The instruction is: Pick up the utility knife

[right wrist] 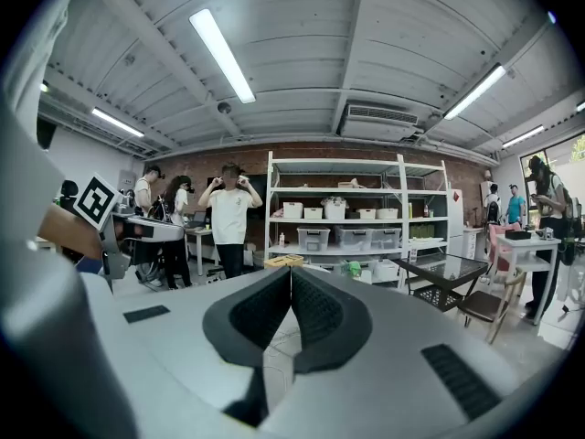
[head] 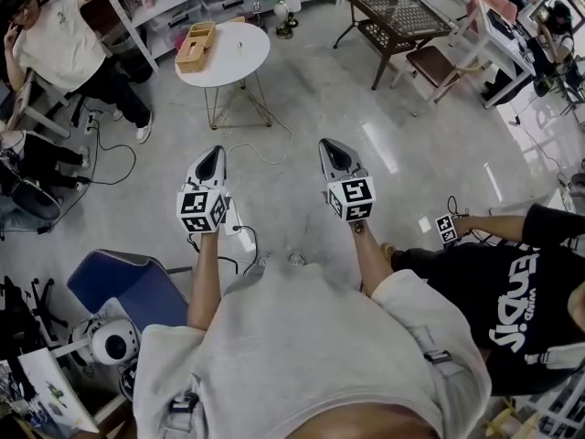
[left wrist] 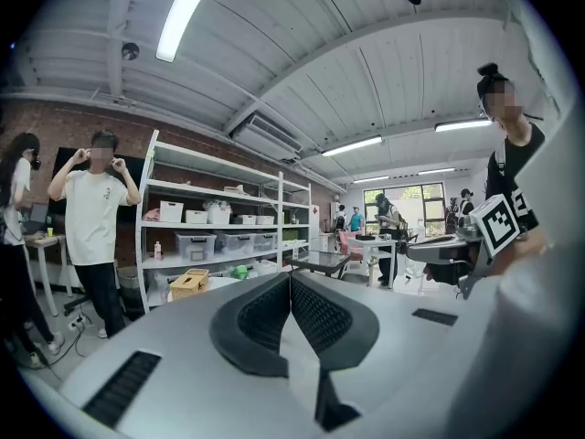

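While left gripper (head: 214, 154) and right gripper (head: 329, 146) sit closed and empty far from the white table (head: 249, 58), arriving unopened could shove the unseen knife.

Bright ceiling tubes (right wrist: 223, 55), fisheye edges, glare

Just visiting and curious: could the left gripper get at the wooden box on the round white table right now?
Probably not from here: open floor separates the left gripper from the round white table holding the wooden box. Nothing seems to block the way, but its jaws are shut.
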Tool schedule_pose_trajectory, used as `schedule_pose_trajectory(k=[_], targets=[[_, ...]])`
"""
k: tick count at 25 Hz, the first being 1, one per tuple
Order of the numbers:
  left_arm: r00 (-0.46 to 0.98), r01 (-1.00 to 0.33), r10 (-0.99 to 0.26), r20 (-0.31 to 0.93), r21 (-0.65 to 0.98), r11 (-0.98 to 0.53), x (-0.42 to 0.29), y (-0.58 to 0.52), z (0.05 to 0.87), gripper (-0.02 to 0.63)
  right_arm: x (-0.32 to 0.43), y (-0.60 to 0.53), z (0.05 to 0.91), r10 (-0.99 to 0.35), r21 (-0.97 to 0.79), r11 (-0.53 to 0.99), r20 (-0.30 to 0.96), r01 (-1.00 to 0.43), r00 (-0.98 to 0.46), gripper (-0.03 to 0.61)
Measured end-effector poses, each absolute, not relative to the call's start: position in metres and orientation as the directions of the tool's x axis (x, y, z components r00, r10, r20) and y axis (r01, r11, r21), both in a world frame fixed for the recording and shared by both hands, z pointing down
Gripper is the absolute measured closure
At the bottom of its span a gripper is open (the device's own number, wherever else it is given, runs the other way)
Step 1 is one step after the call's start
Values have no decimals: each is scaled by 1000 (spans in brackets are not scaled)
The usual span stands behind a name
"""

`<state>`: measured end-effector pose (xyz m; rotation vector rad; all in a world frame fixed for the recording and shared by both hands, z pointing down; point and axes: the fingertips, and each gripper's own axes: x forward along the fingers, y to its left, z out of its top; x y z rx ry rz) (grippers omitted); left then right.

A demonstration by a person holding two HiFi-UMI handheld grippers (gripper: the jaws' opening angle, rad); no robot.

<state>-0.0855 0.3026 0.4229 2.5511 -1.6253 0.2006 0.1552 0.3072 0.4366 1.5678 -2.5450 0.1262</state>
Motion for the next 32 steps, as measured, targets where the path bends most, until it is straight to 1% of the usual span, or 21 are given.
schedule_pose_trajectory(k=[10, 19, 24, 32], targets=[[421, -904, -890, 173, 8, -427, -60, 292, 423, 592, 179, 304, 444, -880, -8, 446, 178, -895, -441, 546], [440, -895, -880, 180, 8, -446, -53, 260, 435, 592, 183, 275, 456, -882, -10, 437, 190, -899, -431, 546], [443, -895, -880, 173, 28, -446, -63, 220, 443, 592, 175, 239, 459, -884, 5, 433, 196, -901, -424, 547], [469, -883, -870, 152, 55, -467, -86, 127, 441, 592, 147, 155, 451, -893, 33, 417, 203, -908, -402, 546]])
